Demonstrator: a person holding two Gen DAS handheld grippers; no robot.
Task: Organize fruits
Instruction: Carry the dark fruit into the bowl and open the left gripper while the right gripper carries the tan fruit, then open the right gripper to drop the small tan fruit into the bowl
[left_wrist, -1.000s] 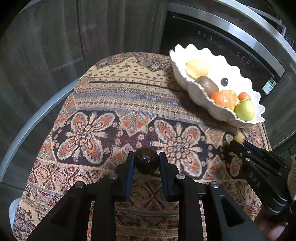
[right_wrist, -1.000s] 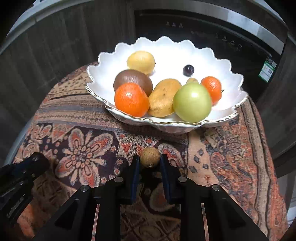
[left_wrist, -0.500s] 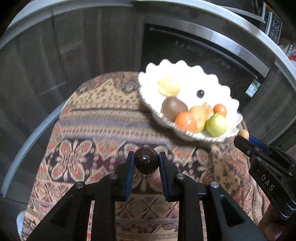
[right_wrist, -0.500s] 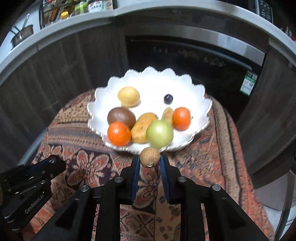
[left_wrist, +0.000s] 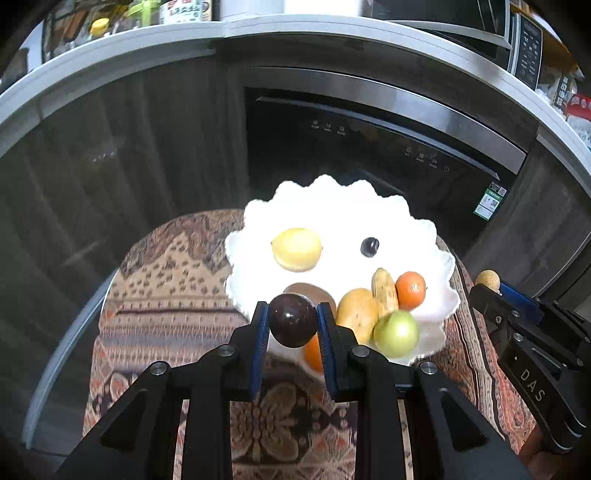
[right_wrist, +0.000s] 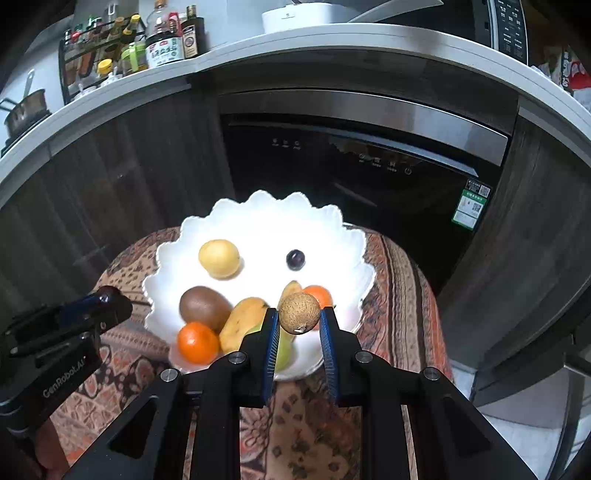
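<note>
A: Starting at the left, what does the left gripper (left_wrist: 293, 325) have?

B: A glossy, dark maroon ball of a fruit, the dark round fruit (left_wrist: 293, 319), smooth-skinned with a small highlight. The ribbed blue pads are pressed against both its sides, so the jaws are closed on it. It hangs in front of the near rim of the white bowl (left_wrist: 369, 210), above the cloth.

A: And the bowl itself?

B: Glazed white, shallow, with a scalloped, petal-like edge. It sits on a woven patterned cloth (right_wrist: 399, 280) of rust, cream and dark floral bands draped over a rounded seat or table.

A: What lies in it, left to right?

B: From the right wrist view: a fuzzy brown oval kiwi (right_wrist: 203, 305), an orange mandarin (right_wrist: 197, 341) with pebbled skin just in front of it, a matte pale-yellow lemon (right_wrist: 219, 258) farther back, an elongated yellow-brown mango (right_wrist: 240, 321), a tiny dark grape (right_wrist: 295, 258) alone on bare glaze, and a second mandarin (right_wrist: 321, 293) partly hidden. A smooth green apple (left_wrist: 395, 332) shows in the left wrist view.

A: The right gripper (right_wrist: 299, 321)?

B: Closed on a small tan longan (right_wrist: 299, 313), rough and dull-skinned, with a stem nub at the bottom. It hovers over the bowl's near right part.

A: Behind all this?

B: A black glass-fronted dishwasher (right_wrist: 369, 166) with a brushed steel handle, between dark wood-grain cabinet doors.
</note>
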